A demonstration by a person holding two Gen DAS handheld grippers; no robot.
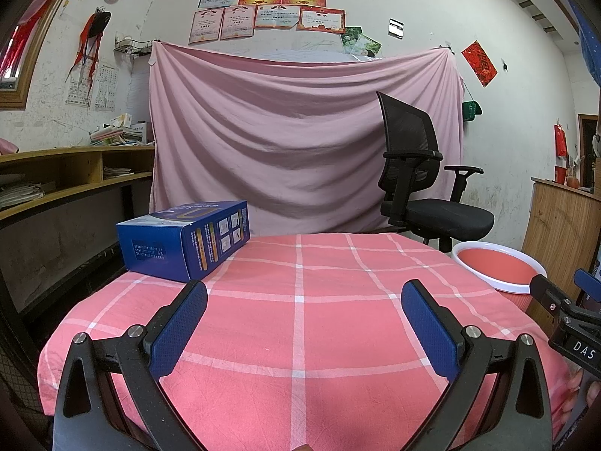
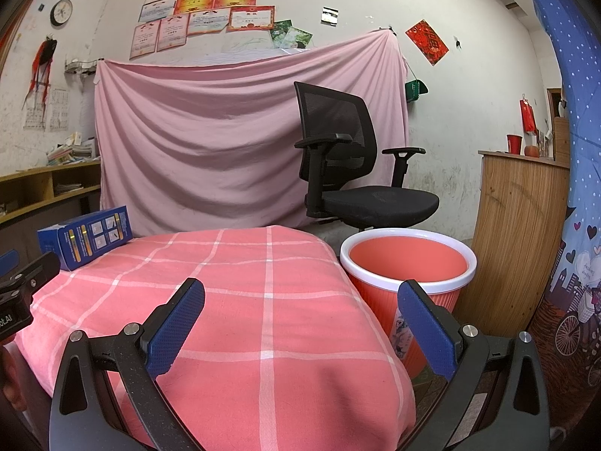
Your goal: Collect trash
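Note:
A blue cardboard box (image 1: 184, 240) lies on its side at the far left corner of the table, which is covered by a pink checked cloth (image 1: 300, 319); the right wrist view shows the box (image 2: 84, 236) at the left. A coral waste bin with a white rim (image 2: 407, 263) stands on the floor right of the table, its rim (image 1: 496, 263) also showing in the left wrist view. My left gripper (image 1: 304, 293) hovers open over the near middle of the cloth, short of the box. My right gripper (image 2: 300, 293) is open above the table's right edge, beside the bin. Neither holds anything.
A black office chair (image 1: 420, 184) stands behind the table before a hanging pink sheet (image 1: 300, 131). Wooden shelves (image 1: 67, 173) run along the left wall and a wooden cabinet (image 2: 522, 248) stands right of the bin. A blue patterned curtain (image 2: 574, 225) hangs at the far right.

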